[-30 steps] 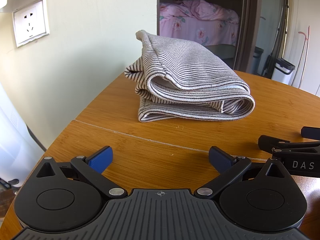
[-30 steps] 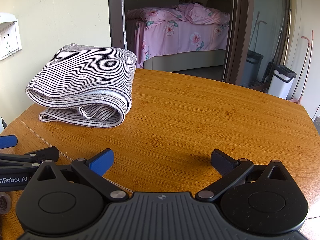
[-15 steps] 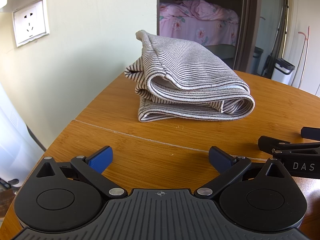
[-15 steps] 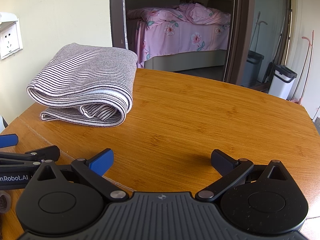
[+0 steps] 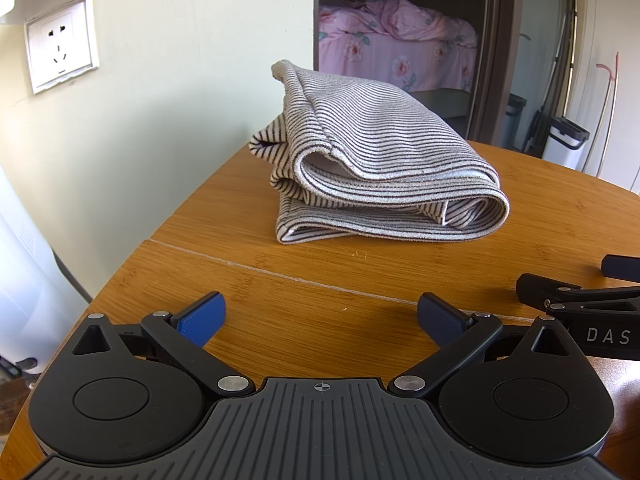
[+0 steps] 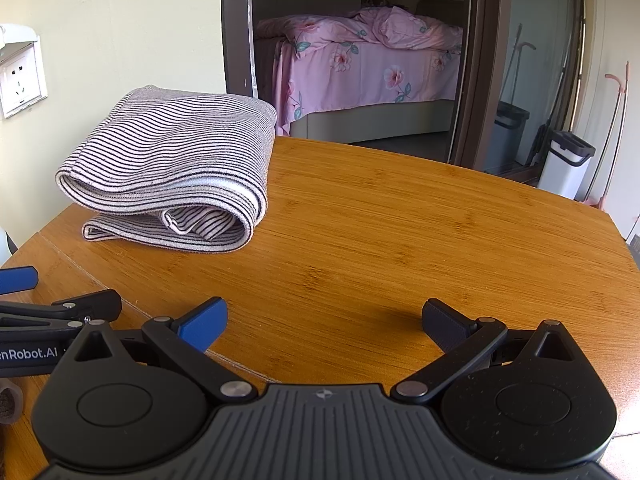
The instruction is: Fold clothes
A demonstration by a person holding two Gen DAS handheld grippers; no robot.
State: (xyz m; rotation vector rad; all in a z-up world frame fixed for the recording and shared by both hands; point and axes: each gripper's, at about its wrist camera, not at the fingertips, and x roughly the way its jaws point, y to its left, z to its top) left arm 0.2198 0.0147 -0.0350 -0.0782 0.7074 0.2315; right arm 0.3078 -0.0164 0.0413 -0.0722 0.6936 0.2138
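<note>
A folded striped garment lies on the wooden table, a thick bundle of several layers with its rounded fold facing the lower right of the left wrist view. In that view it sits in the centre of the frame, above and well apart from the left gripper, whose two blue-padded fingers stand wide apart at the bottom of the frame with nothing between them, over bare wood just below a pale seam that runs across the tabletop. In the right wrist view the same garment occupies the left middle of the frame, up and to the left of the right gripper, again well apart from it. The right gripper's fingers are also spread wide and hold nothing, with only tabletop between them. Part of the left gripper shows at the lower left edge of the right wrist view, and part of the right gripper shows at the right edge of the left wrist view, so the two tools sit side by side near the table's near edge.
</note>
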